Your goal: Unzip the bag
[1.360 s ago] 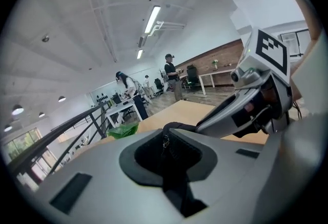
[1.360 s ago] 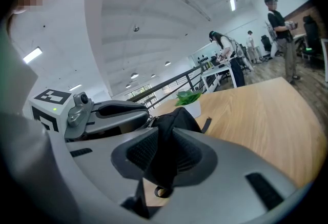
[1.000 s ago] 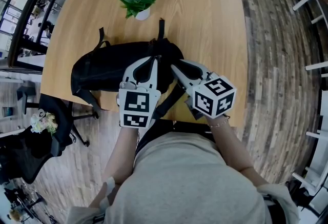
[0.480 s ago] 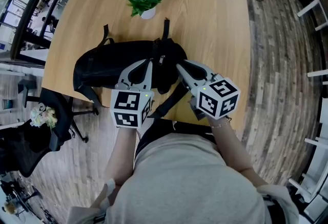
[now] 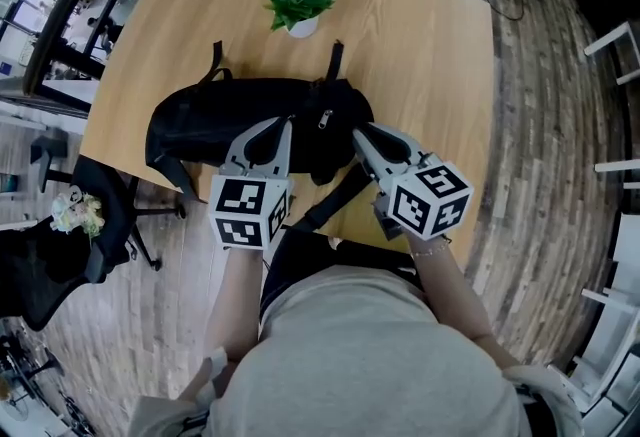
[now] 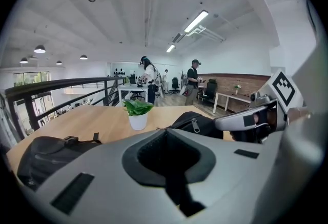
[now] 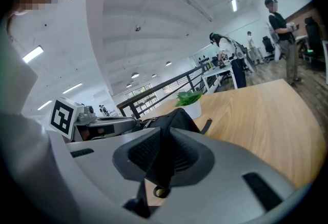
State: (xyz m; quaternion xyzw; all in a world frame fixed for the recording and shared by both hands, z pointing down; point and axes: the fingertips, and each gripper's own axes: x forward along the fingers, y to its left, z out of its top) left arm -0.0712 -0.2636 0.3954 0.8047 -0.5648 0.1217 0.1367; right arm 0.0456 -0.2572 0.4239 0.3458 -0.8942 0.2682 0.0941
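— Where is the bag now?

— The black bag (image 5: 215, 130) lies on the wooden surface (image 5: 420, 55), close to the edge on my side, with its long side across my view. A potted plant (image 5: 297, 0) stands behind it, well apart. One strap (image 5: 330, 203) runs from the bag toward the near edge.

— What does your left tool do?

— The left tool (image 5: 287, 125) has its tip on the top of the bag, about at the middle. In the left gripper view its jaws are fully together. I cannot tell if something thin is caught between them.

— And the right one?

— The right tool (image 5: 357, 135) is at the right part of the bag. Its jaws have just been closing, and a fold of the black bag fabric stands between the pads (image 7: 138, 155). The pads press on this fold from both sides, so the jaws are only partly apart. A small dark loop (image 7: 160, 192) hangs below the fold.

— Do you see a zipper?

— Yes. A metal zipper pull (image 6: 195, 125) lies on the top of the bag, between the two tool tips. In the left gripper view it lies free, to the right of the jaws.
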